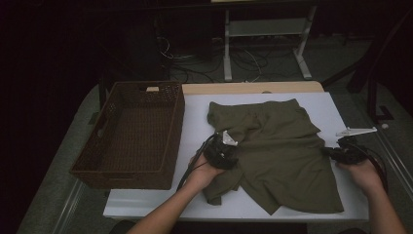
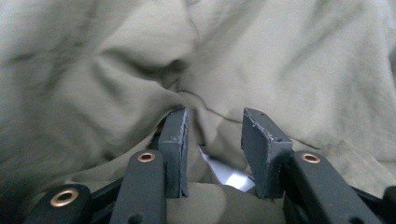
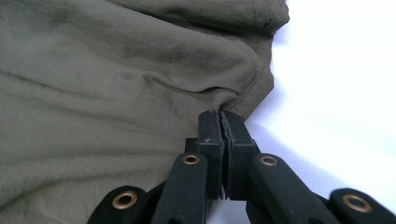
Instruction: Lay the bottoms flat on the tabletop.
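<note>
An olive-green shirt (image 1: pixel 277 151) lies crumpled across the white table (image 1: pixel 195 122). My left gripper (image 1: pixel 225 152) rests on the shirt's left part, with a hand behind it. In the left gripper view its jaws stand apart over the cloth (image 2: pixel 280 60), with a fold and a patch of white table between the pads (image 2: pixel 173 140); the pads do not press on it. My right gripper (image 1: pixel 327 152) is at the shirt's right edge. In the right gripper view its pads (image 3: pixel 209 130) are pressed together on the hem of the shirt (image 3: pixel 116 93).
A dark brown wicker basket (image 1: pixel 131 134) stands at the table's left side, close to the left hand. A white frame leg (image 1: pixel 228 44) and cables lie on the floor beyond the table. Bare table (image 3: pixel 336 74) shows to the right of the shirt.
</note>
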`<act>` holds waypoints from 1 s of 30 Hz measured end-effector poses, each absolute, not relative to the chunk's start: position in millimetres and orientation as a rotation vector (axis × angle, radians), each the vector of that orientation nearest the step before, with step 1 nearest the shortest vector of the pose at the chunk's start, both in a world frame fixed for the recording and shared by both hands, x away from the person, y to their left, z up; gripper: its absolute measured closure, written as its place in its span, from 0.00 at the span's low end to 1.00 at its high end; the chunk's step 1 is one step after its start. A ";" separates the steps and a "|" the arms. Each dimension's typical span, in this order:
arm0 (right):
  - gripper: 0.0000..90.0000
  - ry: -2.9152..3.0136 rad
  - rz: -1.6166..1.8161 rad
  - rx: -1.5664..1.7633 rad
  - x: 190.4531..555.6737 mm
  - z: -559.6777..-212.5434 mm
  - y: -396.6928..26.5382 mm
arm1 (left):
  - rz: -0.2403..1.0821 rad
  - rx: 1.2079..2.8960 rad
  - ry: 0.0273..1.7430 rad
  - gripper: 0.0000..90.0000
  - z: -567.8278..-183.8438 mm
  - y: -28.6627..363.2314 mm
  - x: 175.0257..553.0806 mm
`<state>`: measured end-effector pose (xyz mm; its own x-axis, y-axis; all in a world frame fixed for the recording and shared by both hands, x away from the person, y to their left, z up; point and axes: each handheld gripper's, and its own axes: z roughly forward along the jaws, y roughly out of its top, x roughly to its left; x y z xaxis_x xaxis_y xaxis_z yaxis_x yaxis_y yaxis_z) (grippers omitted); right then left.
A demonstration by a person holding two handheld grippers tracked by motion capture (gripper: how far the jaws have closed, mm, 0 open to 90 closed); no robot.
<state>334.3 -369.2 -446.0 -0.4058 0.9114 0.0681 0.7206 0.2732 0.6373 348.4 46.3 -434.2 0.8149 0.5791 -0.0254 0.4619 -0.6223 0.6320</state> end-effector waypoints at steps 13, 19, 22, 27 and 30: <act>0.97 2.238 0.851 1.479 334.5 -445.4 -368.5 | 0.239 2.365 0.695 1.00 -440.9 38.7 353.0; 0.98 2.172 0.875 1.465 333.8 -437.6 -371.8 | 0.302 2.335 0.694 1.00 -431.9 39.1 360.6; 0.98 2.139 0.901 1.466 335.4 -432.5 -374.8 | 0.346 2.328 0.695 1.00 -426.0 40.5 368.5; 0.98 2.089 0.940 1.472 346.4 -426.0 -380.8 | 0.347 2.295 0.733 1.00 -422.1 45.1 387.2; 0.98 2.062 0.949 1.474 354.4 -424.4 -382.6 | 0.338 2.286 0.735 1.00 -426.0 43.9 394.4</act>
